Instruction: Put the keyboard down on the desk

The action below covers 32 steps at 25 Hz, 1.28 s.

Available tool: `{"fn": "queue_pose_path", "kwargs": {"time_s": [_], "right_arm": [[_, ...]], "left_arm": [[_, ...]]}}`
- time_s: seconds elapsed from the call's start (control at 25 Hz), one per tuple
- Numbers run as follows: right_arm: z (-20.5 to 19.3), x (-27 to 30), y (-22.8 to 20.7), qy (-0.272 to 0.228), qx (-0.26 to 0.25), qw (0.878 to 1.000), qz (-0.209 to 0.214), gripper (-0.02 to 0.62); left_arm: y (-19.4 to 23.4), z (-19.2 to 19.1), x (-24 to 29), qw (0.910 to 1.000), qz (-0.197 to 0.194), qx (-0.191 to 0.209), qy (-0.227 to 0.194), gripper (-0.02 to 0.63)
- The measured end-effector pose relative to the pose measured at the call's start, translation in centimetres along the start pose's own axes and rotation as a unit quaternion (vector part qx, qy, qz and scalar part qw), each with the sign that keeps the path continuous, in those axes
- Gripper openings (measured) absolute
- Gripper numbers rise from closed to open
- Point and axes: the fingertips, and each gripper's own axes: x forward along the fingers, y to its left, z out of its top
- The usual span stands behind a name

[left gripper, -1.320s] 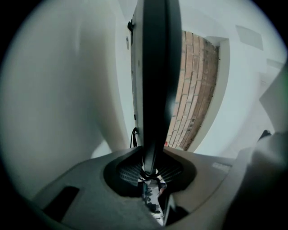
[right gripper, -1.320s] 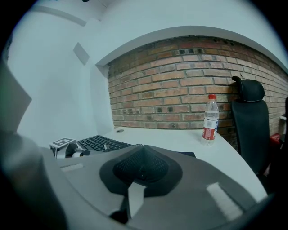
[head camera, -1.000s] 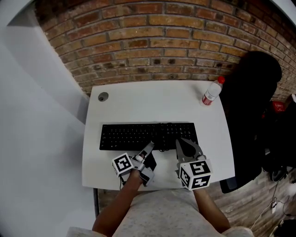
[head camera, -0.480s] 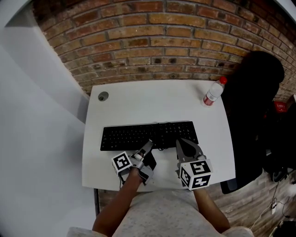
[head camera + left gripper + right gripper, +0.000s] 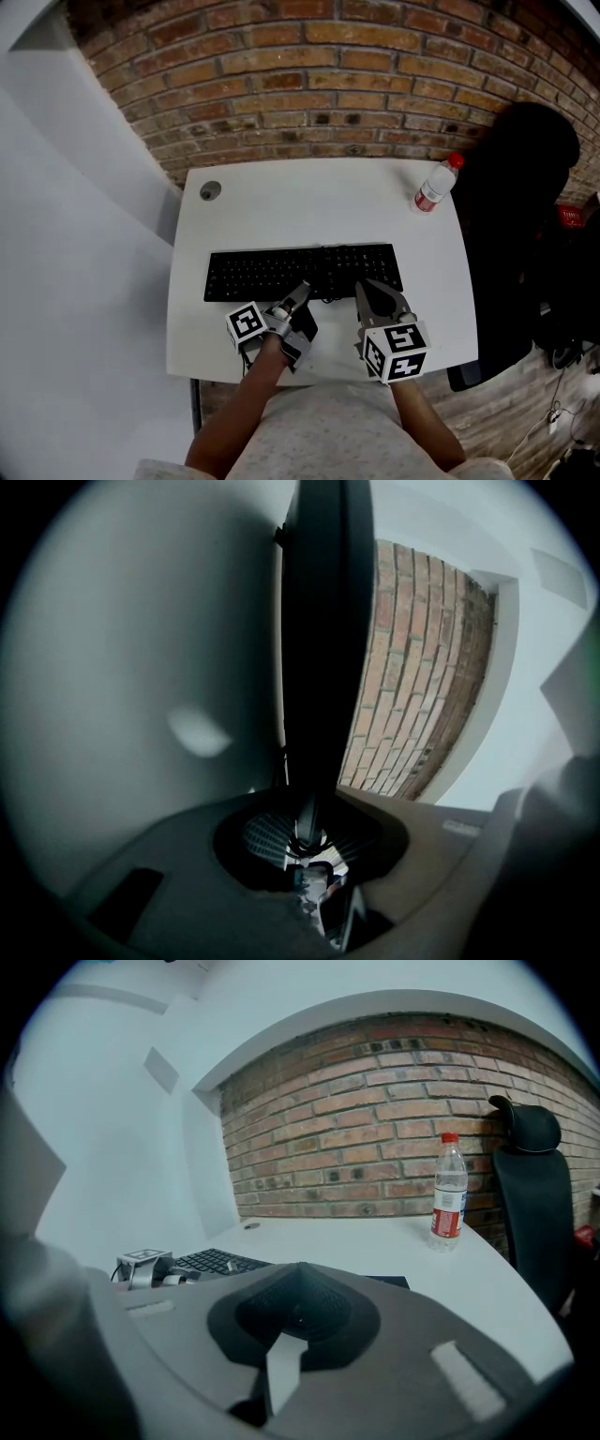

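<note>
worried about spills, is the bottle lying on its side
No, the bottle stands upright near the far right corner of the desk, red cap on top.

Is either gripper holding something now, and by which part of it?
The left gripper holds the keyboard by its near long edge, clamped between its fingers. The right gripper has its fingers together with nothing between them.

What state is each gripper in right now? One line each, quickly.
Left gripper: shut on the near edge of the flat black keyboard.
Right gripper: over that edge too; open or shut cannot be told.
</note>
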Motion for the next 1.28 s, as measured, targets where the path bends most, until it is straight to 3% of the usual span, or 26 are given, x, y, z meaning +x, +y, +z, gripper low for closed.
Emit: {"fn": "queue_pose_path", "kwargs": {"time_s": [0.2, 0.64, 1.28], "right_arm": [[-0.1, -0.1, 0.1, 0.000, 0.000, 1.000, -0.001, 0.009], [-0.3, -0.4, 1.1, -0.002, 0.000, 1.000, 0.001, 0.009], [-0.7, -0.7, 2.0, -0.001, -0.001, 1.000, 0.001, 0.009]], "left_arm": [[0.9, 0.1, -0.2, 0.9995, 0.031, 0.001, -0.009, 0.080], [1.3, 0.3, -0.6, 0.9978, 0.057, -0.010, -0.033, 0.175], [0.2, 0.4, -0.8, 0.9956, 0.058, -0.019, -0.070, 0.338]]}}
